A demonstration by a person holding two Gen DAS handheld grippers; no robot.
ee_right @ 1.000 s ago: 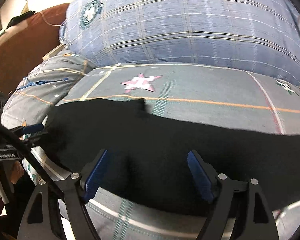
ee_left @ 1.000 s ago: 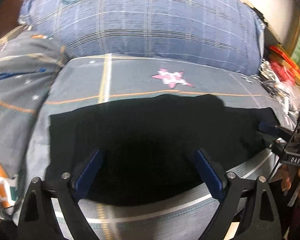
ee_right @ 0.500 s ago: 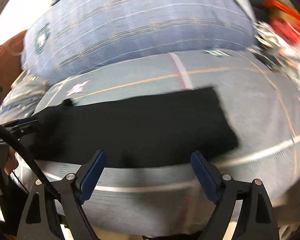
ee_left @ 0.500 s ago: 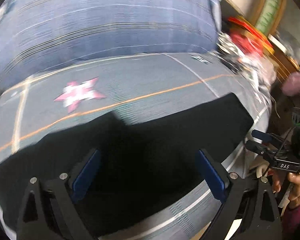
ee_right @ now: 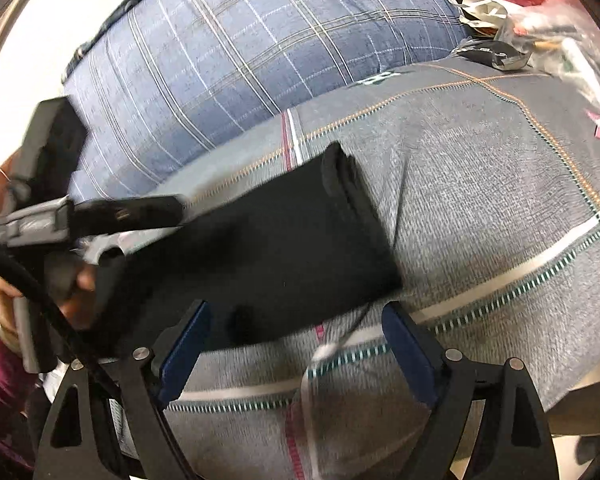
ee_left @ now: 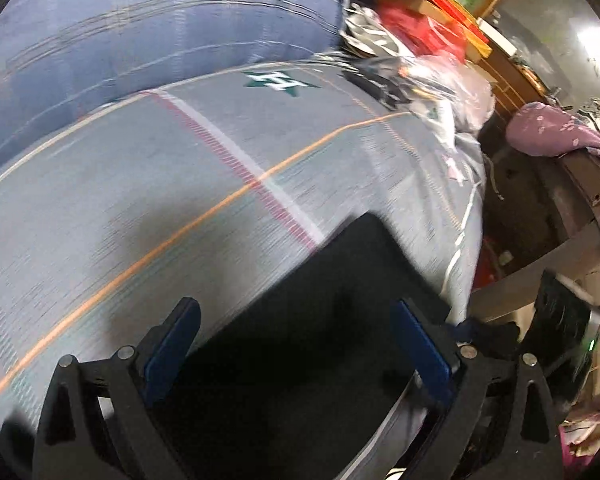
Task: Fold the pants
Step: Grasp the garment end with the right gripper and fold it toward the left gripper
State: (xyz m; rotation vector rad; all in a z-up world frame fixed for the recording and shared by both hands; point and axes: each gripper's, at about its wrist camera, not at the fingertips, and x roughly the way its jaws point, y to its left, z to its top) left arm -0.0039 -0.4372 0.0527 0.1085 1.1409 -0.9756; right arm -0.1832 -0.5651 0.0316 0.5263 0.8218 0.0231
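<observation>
Black pants (ee_left: 300,340) lie flat on a grey bedspread (ee_left: 180,184), their cuff end (ee_right: 352,196) pointing toward the bed's right side. My left gripper (ee_left: 296,344) is open and empty, its blue pads either side of the cloth near the cuff end. My right gripper (ee_right: 296,348) is open and empty, just off the pants' near edge (ee_right: 280,332). The left gripper also shows in the right wrist view (ee_right: 112,220), over the pants at the left. Part of the right gripper shows in the left wrist view (ee_left: 556,320).
A big blue plaid pillow (ee_right: 240,52) lies at the head of the bed. Bags, red packets and clutter (ee_left: 428,44) pile up at the bed's far right. A purple cloth (ee_left: 556,132) lies on furniture beyond the bed edge.
Both grippers have swung to the right along the pants, from the wide middle part to the cuff end. Both stayed open. The pants have not moved.
</observation>
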